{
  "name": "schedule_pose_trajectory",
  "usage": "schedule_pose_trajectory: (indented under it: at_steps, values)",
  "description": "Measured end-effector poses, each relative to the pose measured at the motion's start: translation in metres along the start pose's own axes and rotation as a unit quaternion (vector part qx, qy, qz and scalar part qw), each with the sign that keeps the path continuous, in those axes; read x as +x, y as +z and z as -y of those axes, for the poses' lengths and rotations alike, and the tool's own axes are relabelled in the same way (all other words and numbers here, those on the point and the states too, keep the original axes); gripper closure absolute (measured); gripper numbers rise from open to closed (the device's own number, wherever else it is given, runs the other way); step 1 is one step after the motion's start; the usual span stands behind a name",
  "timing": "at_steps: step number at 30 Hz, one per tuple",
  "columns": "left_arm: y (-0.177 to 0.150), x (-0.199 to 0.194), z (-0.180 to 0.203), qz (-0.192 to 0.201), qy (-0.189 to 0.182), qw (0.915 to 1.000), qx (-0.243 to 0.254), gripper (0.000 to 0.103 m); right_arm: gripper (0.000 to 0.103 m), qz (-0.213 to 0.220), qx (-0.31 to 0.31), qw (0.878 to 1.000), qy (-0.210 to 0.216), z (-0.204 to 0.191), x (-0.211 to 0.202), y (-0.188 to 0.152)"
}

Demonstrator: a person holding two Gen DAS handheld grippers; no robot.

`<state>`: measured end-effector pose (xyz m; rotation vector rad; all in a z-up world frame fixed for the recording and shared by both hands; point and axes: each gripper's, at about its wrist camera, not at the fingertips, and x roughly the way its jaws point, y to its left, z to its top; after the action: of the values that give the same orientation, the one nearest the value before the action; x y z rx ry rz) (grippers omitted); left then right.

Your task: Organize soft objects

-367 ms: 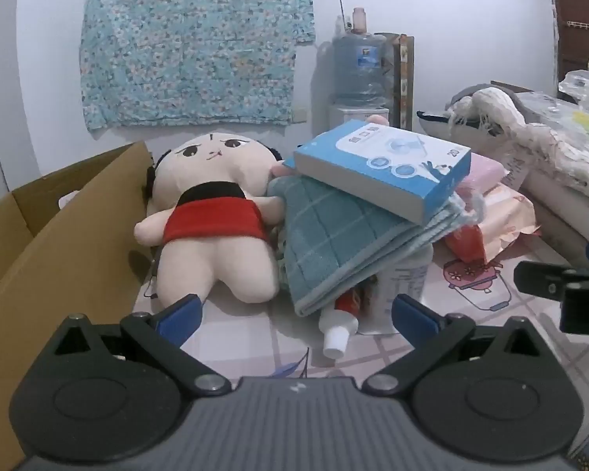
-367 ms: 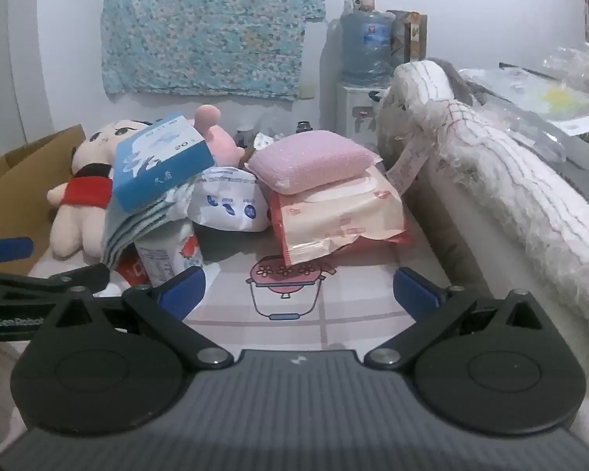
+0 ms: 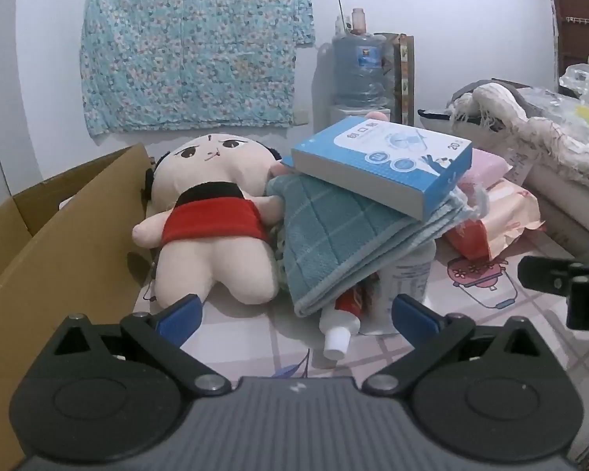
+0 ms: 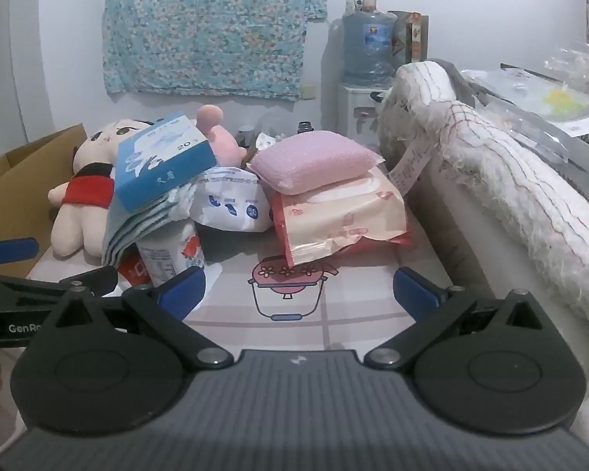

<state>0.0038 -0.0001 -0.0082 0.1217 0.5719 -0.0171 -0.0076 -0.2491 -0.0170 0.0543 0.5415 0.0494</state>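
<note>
Left wrist view:
- left gripper (image 3: 296, 312): jaws spread wide, nothing between them, tilted down toward the pile.
- plush doll (image 3: 212, 219): lay on its back on the tablecloth (image 3: 247, 337), beside the cardboard box (image 3: 59, 243).
- teal towel (image 3: 341, 235): folded, draped against the doll, propped over a toothpaste tube (image 3: 343, 320).
- blue box (image 3: 385, 163): rested tilted on the towel.

Right wrist view:
- right gripper (image 4: 299, 294): jaws spread wide, empty, above the tablecloth.
- pink sponge (image 4: 314, 161): sat on a wet-wipes pack (image 4: 341, 216).
- white pouch (image 4: 229, 206): between blue box and wipes.
- pink plush (image 4: 220, 133): behind the blue box.
</note>
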Motion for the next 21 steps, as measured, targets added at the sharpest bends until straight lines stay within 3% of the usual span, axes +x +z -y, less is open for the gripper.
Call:
schedule_pose_trajectory:
  at_steps: [7,21]
  values:
    - [0.001,0.0,0.005,0.002,0.012,0.9999,0.008,0.0,0.001,0.004,-0.001,1.0,-0.005,-0.023,-0.002,0.0]
    - [0.005,-0.005,0.001,0.011,0.016,0.9998,0.001,0.0,0.001,0.003,0.002,1.0,0.002,-0.024,0.002,0.001]
